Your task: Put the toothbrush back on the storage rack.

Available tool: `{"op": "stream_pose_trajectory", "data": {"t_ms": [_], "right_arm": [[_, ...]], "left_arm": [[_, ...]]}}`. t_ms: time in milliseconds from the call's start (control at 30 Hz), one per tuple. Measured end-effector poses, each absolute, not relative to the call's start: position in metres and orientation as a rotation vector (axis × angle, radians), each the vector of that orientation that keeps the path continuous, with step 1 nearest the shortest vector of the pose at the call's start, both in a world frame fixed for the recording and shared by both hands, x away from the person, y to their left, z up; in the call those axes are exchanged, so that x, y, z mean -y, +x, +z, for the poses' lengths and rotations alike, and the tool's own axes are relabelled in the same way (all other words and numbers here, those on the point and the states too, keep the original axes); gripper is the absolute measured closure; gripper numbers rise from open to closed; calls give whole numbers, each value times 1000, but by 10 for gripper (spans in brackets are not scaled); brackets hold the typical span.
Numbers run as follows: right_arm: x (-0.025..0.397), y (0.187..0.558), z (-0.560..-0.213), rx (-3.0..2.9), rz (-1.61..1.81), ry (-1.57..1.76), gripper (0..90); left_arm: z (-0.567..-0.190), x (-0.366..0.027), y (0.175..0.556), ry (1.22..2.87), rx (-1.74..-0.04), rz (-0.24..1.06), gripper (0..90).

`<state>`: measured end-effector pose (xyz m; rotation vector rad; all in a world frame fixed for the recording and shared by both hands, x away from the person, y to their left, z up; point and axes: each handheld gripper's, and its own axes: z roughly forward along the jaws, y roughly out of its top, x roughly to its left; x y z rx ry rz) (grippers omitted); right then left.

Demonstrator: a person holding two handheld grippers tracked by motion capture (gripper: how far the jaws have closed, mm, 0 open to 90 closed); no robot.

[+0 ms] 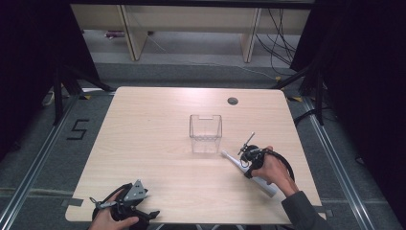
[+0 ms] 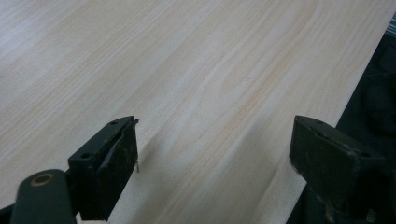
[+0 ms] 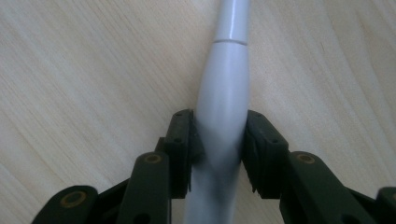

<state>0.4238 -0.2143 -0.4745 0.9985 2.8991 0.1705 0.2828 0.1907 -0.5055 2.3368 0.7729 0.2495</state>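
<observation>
1. The work in hand looks like getting the electric toothbrush [image 1: 249, 171] into the clear plastic box [image 1: 205, 132]; that is a judgement from how the things lie, since the box stands empty and upright near the middle of the surface [image 1: 158, 124] and the toothbrush is the one thing being gripped.

2. Done so far: the grasp. In the right gripper view the right tongs [image 3: 219, 140] are pinching the grey-white handle of the toothbrush [image 3: 223, 107], one jaw pressed to each side of its thicker part, with the thinner neck running away beyond them.

3. The toothbrush lies low over the surface, to the right of the box and a little nearer the person, its head end pointing toward the box's near right corner. I cannot tell whether it has lifted clear of the wood or is resting on it.

4. The left tongs [image 2: 215, 154] are spread wide with nothing between them, parked at the near left edge of the surface, well apart from the box and the toothbrush.

5. Left to do, as I judge it: lift the toothbrush, carry it over the open top of the box, tip it and let go.
</observation>
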Motion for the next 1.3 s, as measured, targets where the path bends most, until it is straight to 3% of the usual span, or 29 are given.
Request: {"op": "stream_pose_trajectory", "data": {"t_ms": [700, 1300], "right_arm": [[202, 430, -473, -2949, 32, 986, 666], [221, 422, -450, -2854, 215, 957, 669]], "left_arm": [[-505, -190, 282, 2337, -754, 259, 148], [-505, -191, 283, 2337, -762, 260, 150]]}}
